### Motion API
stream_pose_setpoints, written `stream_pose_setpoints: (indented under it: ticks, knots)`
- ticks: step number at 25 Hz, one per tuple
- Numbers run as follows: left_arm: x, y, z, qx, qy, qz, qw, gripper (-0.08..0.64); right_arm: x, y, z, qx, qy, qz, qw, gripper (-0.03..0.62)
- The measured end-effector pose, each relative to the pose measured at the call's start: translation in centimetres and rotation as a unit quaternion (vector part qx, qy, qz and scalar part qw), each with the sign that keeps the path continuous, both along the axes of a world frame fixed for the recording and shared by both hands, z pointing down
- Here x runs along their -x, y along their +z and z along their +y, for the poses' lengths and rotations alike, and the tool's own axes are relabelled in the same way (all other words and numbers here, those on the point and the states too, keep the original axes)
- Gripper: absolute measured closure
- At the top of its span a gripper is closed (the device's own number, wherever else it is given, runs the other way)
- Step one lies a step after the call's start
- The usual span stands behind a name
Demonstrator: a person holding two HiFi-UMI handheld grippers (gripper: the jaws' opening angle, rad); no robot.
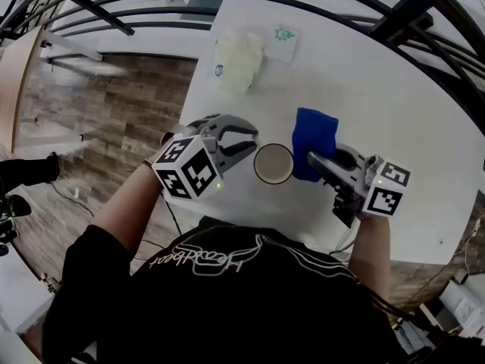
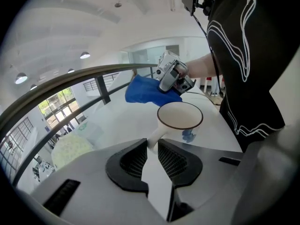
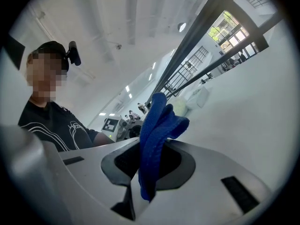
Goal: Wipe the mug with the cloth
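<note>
A white mug (image 1: 273, 164) with a dark rim stands upright on the white table (image 1: 402, 105), near its front edge. My left gripper (image 1: 244, 144) comes in from the left and is shut on the mug's handle (image 2: 153, 143), which sits between the ribbed pads. My right gripper (image 1: 321, 162) is shut on a blue cloth (image 1: 314, 141) that stands up out of its jaws just right of the mug. In the right gripper view the cloth (image 3: 157, 135) fills the gap between the jaws. In the left gripper view the cloth (image 2: 143, 90) hangs just beyond the mug (image 2: 180, 117); contact is unclear.
A pale yellowish bundle (image 1: 236, 58) lies at the table's far left, with a small card with a green print (image 1: 285, 36) beside it. Dark railings (image 1: 318, 10) curve behind the table. The table's left edge drops to a wooden floor (image 1: 129, 105).
</note>
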State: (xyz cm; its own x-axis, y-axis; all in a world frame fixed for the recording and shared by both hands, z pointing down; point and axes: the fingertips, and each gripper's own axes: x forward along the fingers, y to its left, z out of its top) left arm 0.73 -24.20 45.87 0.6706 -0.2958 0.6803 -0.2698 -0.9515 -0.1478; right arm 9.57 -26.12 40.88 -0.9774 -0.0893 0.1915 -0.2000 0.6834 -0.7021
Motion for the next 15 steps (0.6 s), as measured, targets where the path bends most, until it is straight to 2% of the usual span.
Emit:
stream_pose_setpoints:
  ticks: [4, 9, 15]
  knots:
    - [0.0, -0.4, -0.1, 0.008, -0.007, 0.003, 0.9999, 0.494, 1.3, 0.1, 0.1, 0.0, -0.055, 0.004, 0.998, 0.531]
    - [0.0, -0.4, -0.2, 0.011, -0.022, 0.0, 0.9997, 0.494, 2.6, 1.4, -0.7, 0.006, -0.096, 0.023, 0.995, 0.531]
    - [0.0, -0.2, -0.2, 0.014, -0.052, 0.006, 0.9986, 0.494, 3.9, 4.9, -1.2, 0.027, -0.099, 0.1, 0.99, 0.531]
